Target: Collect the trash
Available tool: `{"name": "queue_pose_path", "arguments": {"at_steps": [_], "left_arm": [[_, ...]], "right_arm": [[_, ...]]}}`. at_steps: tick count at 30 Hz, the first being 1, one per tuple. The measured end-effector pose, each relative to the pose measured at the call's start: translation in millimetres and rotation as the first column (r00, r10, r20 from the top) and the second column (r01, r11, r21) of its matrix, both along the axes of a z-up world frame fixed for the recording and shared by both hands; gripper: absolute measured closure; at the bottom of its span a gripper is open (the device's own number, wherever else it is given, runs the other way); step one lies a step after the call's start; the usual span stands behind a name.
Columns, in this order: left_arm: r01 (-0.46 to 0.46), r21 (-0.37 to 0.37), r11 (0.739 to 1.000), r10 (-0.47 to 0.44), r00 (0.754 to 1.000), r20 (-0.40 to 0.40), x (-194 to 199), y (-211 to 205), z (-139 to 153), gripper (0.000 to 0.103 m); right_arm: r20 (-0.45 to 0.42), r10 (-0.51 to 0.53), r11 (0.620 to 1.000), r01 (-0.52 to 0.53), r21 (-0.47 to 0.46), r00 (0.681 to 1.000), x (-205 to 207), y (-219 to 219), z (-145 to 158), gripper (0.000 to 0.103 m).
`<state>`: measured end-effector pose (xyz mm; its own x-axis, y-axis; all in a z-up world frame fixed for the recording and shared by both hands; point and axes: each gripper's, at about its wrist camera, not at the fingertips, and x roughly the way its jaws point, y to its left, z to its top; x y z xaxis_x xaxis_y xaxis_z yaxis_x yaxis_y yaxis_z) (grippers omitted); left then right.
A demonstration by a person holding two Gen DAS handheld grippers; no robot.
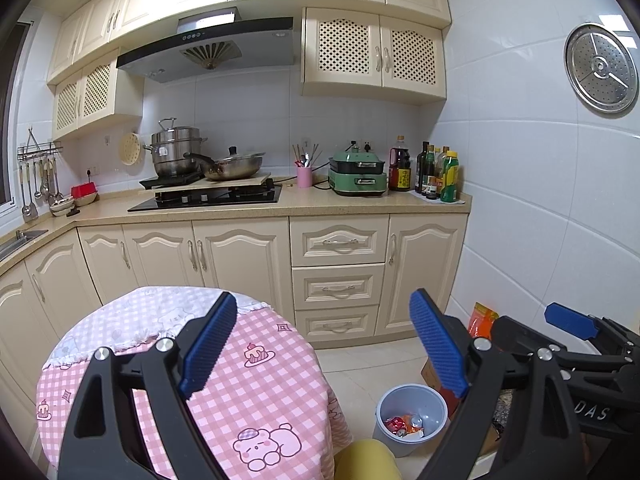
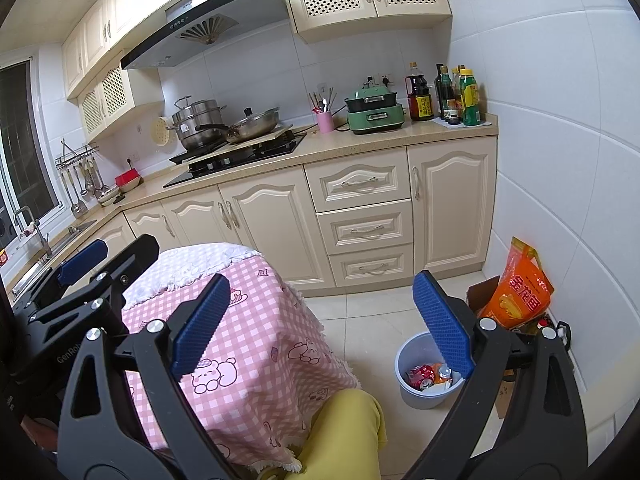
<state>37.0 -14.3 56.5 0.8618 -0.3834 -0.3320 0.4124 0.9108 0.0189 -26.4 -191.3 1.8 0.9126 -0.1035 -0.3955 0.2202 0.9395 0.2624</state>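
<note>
Both wrist views look slightly downward across the pink-checked table (image 1: 256,392) toward the far kitchen counter (image 2: 360,144).

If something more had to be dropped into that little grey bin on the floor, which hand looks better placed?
Probably the right. The right tongs stand open and empty on the bin's side, while the left tongs hang over the pink checked table.

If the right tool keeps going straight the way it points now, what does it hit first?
Probably the bare floor tiles between the pink-checked table and the grey bin. The right tool is open and empty, tilted slightly downward toward that gap, with the drawers beyond. Depth is hard to judge.
</note>
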Motion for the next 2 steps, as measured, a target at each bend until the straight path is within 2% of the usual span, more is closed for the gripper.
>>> {"name": "queue_pose_path", "arguments": {"at_steps": [2], "left_arm": [[-0.002,0.001,1.0,0.002,1.0,-0.002,0.0,0.0,-0.4,0.017]], "right_arm": [[-0.003,0.0,1.0,0.0,0.0,1.0,1.0,0.8,-2.9,0.012]]}}
